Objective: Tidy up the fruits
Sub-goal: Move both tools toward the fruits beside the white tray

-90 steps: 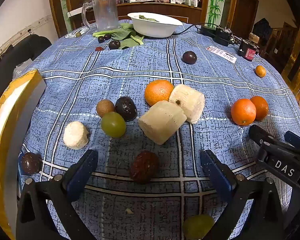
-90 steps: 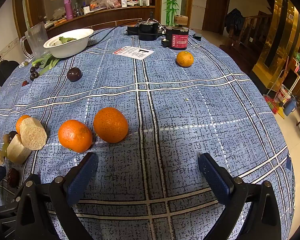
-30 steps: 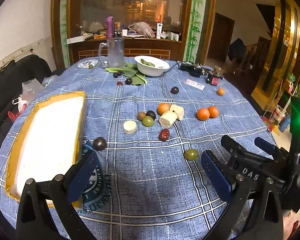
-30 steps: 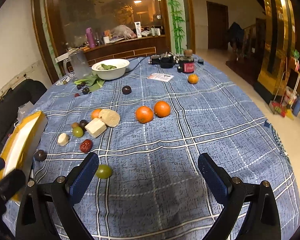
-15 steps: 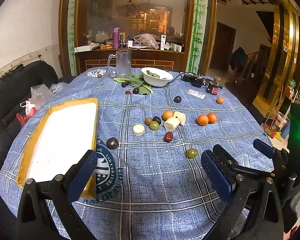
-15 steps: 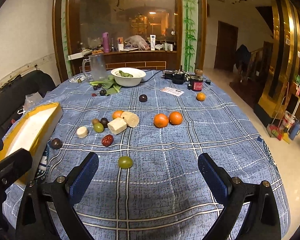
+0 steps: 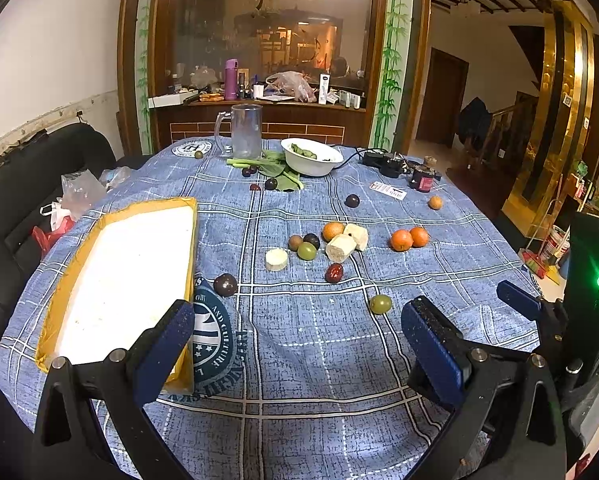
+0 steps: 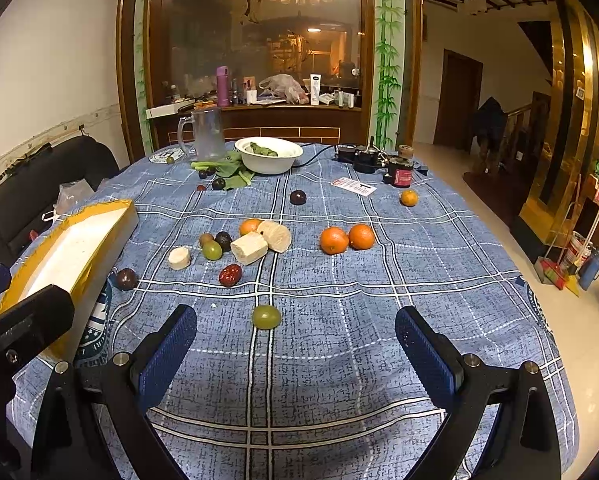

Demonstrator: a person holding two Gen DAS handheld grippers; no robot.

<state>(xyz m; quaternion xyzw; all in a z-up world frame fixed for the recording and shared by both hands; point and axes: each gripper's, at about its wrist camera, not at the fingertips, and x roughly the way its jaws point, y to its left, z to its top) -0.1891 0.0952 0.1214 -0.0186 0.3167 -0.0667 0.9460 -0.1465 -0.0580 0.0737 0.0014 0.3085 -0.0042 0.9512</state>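
The jaws of both the left gripper (image 7: 297, 334) and the right gripper (image 8: 295, 338) stood spread wide and empty above the near edge of the desk (image 8: 379, 360). Beyond a lone green grape (image 8: 266, 317), fruit lay clustered around two pale cut chunks (image 8: 249, 248), with two oranges (image 8: 346, 238) right of the cluster and a yellow tray (image 7: 127, 276) to its left.

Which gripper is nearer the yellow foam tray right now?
Left. The left gripper hangs over the tray's near corner; the right gripper sits off to the tray's right, above the lone green grape.
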